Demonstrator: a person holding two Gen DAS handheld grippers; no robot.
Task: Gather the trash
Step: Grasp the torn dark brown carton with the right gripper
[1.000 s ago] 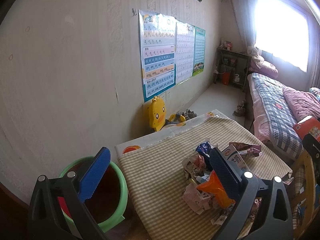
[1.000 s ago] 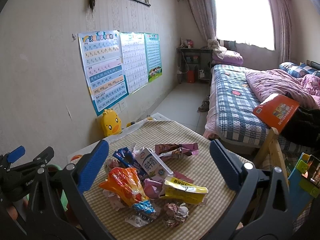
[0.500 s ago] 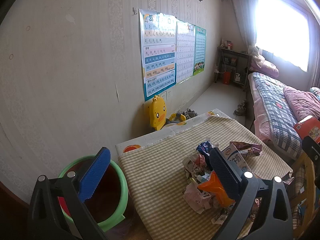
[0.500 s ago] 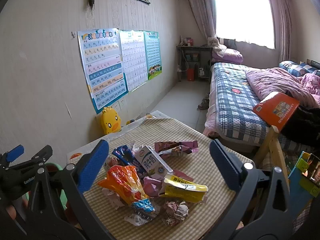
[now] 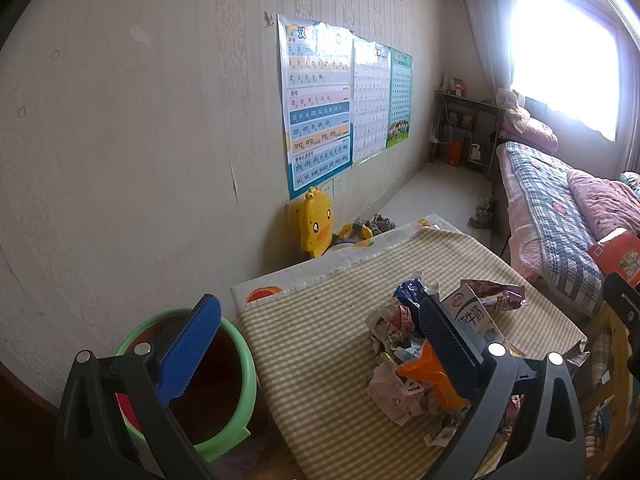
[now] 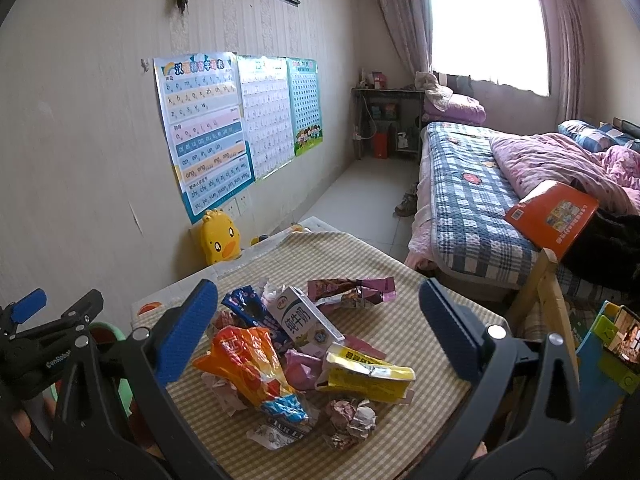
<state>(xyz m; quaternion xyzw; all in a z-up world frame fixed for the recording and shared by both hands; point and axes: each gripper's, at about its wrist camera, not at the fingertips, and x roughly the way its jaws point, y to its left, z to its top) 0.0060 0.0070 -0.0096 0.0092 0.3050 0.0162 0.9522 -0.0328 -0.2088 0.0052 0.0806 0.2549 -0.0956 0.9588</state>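
I see bare checked cloth on the table [image 5: 320, 344] between the green bin [image 5: 240, 364] and the trash heap [image 6: 304, 344]; my left gripper [image 5: 316, 344] can pass there. Far half lies open too.

Right claw [image 6: 318, 332] slightly nearer the trash pile [image 6: 304, 348], slightly higher.
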